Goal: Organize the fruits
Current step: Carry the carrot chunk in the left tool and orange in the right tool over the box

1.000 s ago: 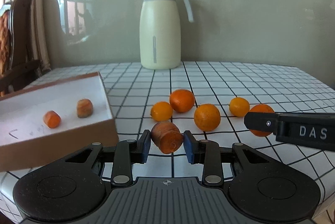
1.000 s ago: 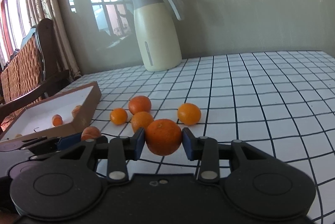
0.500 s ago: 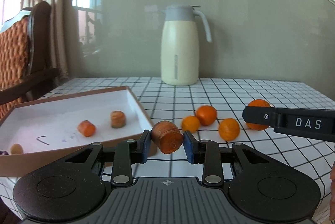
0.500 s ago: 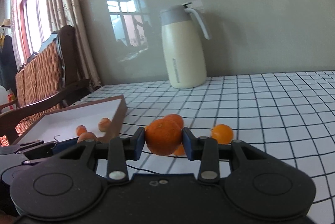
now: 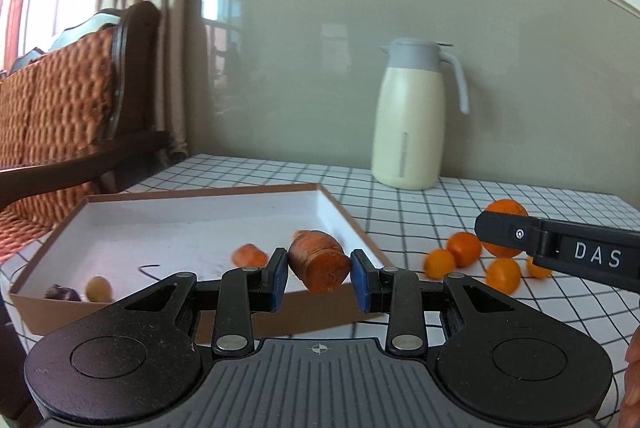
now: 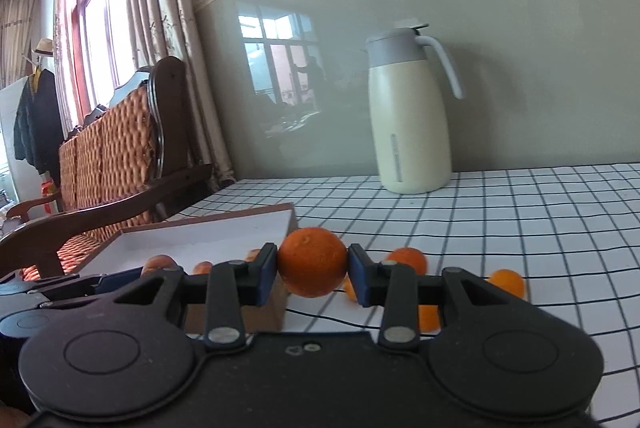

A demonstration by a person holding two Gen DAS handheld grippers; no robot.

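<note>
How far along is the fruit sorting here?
Partly done. The box already holds a few pieces, including an orange chunk. In hand: the left gripper grips a carrot-like piece, and the right gripper grips an orange. Left: four oranges remain on the table.

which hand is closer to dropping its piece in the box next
Left. The left tongs hold the carrot chunk at the box's near wall, while the right tongs hold an orange near its corner.

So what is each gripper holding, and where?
Left gripper pinches a carrot chunk by its sides; right gripper clamps an orange across its middle.
</note>
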